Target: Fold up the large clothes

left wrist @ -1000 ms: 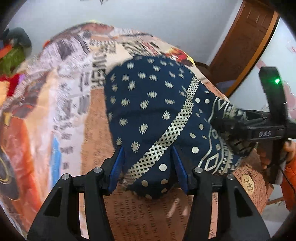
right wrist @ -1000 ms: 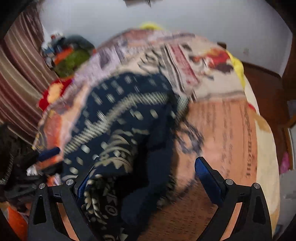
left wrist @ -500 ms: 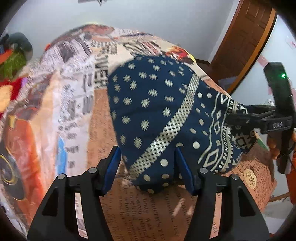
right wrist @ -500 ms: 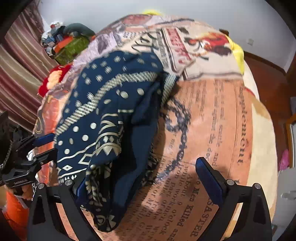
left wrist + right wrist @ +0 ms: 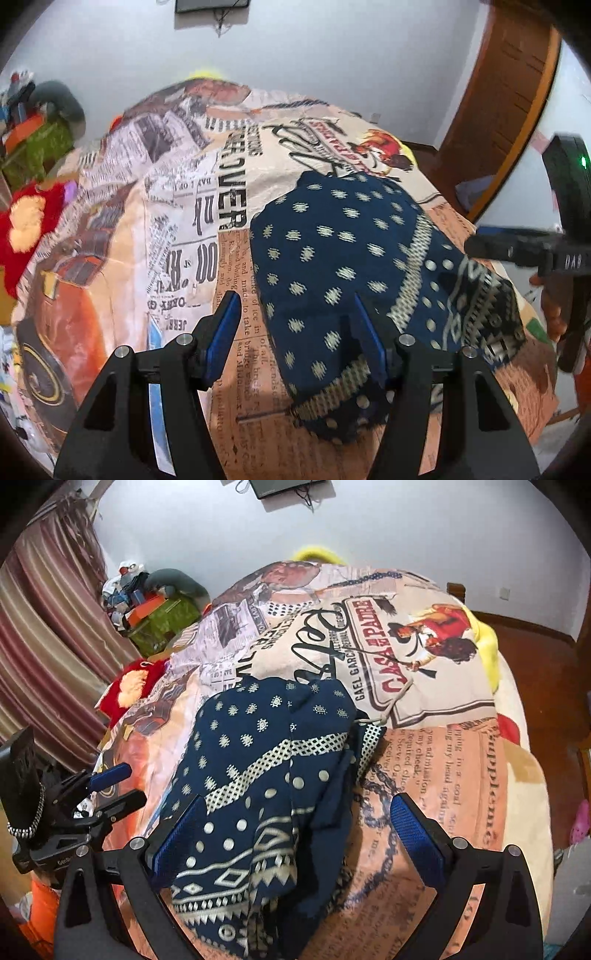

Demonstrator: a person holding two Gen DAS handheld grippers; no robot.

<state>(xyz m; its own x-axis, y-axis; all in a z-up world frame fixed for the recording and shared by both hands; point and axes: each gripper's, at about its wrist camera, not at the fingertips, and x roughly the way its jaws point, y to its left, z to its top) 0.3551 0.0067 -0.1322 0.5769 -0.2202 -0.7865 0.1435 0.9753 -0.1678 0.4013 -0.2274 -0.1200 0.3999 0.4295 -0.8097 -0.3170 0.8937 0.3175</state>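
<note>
On the bed, on top of the newspaper-print blanket in cream and orange (image 5: 207, 236), I've got the navy blue patterned cloth with pale dots and zigzag borders (image 5: 343, 266) lying in a rumpled, partly folded heap. It sits toward the near right part of the bed in my left camera, and in the right camera the same cloth (image 5: 258, 775) fills the middle, with its geometric border bunched up at the near edge.

My left tongs (image 5: 295, 332) are apart at a medium width with nothing clamped. The left blue pad is over bare blanket, the right one is over the cloth's near-left edge, and I can't tell if it's actually touching the fabric. My right tongs (image 5: 291, 834) are spread wide, left pad over the cloth's near-left side, right pad over the orange printed blanket, not pinching anything either.

Each camera catches the other tool at the edge of the frame.

Far left there's a red and cream fuzzy thing (image 5: 26, 229) beside the bed, a green box with clutter on it (image 5: 162, 616) behind that, and striped maroon curtains (image 5: 44, 635). A wooden door (image 5: 506, 96) is far right.
</note>
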